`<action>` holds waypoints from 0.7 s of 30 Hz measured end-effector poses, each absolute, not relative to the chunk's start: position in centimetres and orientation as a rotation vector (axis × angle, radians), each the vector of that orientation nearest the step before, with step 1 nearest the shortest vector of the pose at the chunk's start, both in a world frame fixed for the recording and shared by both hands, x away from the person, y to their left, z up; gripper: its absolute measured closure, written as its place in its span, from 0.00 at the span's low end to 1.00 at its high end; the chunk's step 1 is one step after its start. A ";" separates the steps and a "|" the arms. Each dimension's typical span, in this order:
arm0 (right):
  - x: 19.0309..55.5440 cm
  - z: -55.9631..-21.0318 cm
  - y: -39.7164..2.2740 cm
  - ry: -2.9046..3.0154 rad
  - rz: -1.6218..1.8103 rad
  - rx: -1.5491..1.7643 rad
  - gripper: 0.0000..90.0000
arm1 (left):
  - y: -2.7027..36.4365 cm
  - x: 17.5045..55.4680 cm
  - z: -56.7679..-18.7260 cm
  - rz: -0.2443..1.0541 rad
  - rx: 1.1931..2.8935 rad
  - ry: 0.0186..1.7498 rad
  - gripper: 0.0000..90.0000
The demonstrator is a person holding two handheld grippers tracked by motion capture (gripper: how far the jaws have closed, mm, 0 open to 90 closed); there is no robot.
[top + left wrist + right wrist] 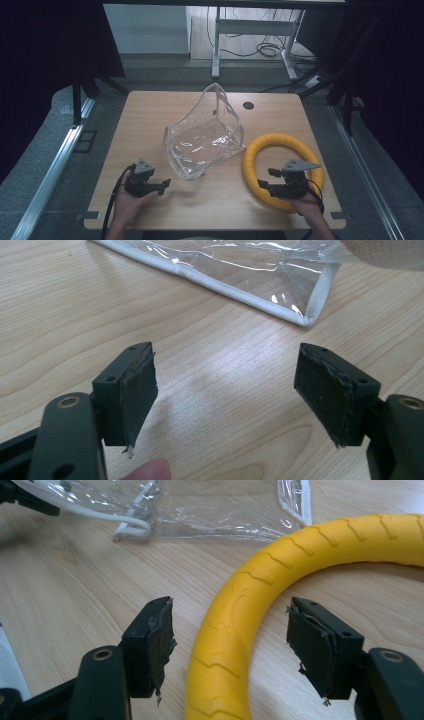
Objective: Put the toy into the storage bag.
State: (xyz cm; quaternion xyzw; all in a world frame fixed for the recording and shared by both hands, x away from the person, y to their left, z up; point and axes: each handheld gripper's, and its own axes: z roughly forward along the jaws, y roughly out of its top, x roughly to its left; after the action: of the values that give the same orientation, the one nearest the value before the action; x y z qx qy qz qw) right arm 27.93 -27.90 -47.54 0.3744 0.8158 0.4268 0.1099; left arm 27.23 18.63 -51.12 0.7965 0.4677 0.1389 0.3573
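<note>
A clear plastic bag (pixel 207 132) with white piping stands crumpled at the table's middle; its corner (pixel 310 317) lies ahead of my left gripper (pixel 225 390). That left gripper (pixel 162 186) is open over bare wood, a short way from the bag's near edge. A yellow foam ring (pixel 282 170) lies flat at the right. My right gripper (pixel 267 178) is open, its jaws straddling the ring's near-left rim (pixel 225 645) without touching it. The bag (pixel 200 505) lies beyond the ring in the right gripper view.
The wooden table (pixel 150 115) has a dark cable hole (pixel 248 105) at the back. A desk frame and cables (pixel 265 47) stand on the floor behind. Metal rails (pixel 50 170) run along both sides.
</note>
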 end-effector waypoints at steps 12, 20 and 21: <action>28.9 -46.8 -27.4 2.667 0.938 1.056 0.36 | 18.5 27.4 -51.3 0.362 2.065 1.205 0.28; 28.9 -47.6 -26.5 2.829 0.679 1.003 0.35 | 18.5 27.4 -51.3 0.369 2.067 1.204 0.28; 28.9 -47.8 -26.3 2.844 0.649 0.996 0.35 | 18.6 27.3 -51.2 0.371 2.060 1.209 0.28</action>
State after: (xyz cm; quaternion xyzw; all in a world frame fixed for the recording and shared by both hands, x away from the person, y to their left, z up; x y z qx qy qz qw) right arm 28.89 -26.35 -47.76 0.3232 0.9222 0.2104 0.0297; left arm 27.32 18.57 -51.23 0.7969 0.4678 0.1436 0.3543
